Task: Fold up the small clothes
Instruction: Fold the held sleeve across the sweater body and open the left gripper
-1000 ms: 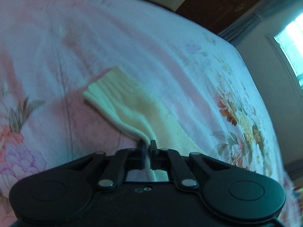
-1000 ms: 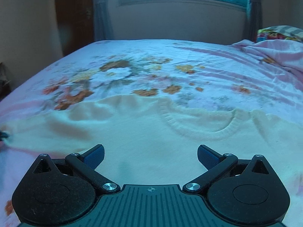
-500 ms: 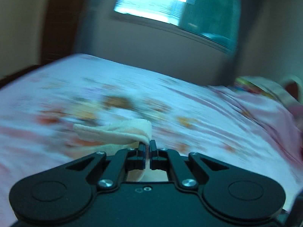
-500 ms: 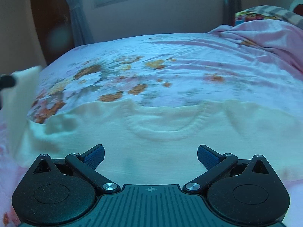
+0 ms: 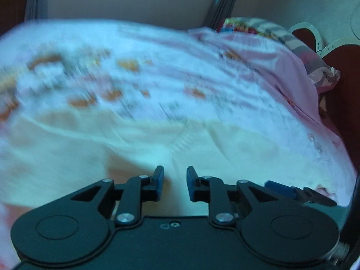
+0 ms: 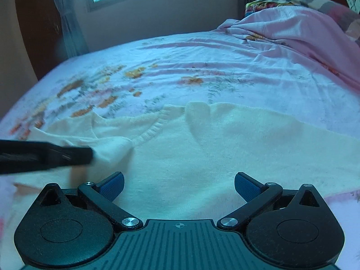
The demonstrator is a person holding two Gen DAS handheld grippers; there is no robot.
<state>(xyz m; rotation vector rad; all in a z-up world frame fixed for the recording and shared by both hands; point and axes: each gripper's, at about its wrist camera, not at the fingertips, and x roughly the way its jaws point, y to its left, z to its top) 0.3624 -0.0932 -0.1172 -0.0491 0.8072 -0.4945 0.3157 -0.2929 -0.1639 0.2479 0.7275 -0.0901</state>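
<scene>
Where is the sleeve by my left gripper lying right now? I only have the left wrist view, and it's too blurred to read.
Observer: In the right wrist view, the sleeve lies folded in over the sweater, its end just below the ribbed collar.
Operator: Is my left gripper clear of it?
Observer: Barely. The left gripper has its tip right at the sleeve's end. Its jaws have just been opening, with nothing pinched between them that I can see.
Operator: And the other sleeve?
Observer: The other sleeve lies stretched out flat to the right, not yet folded.
</scene>
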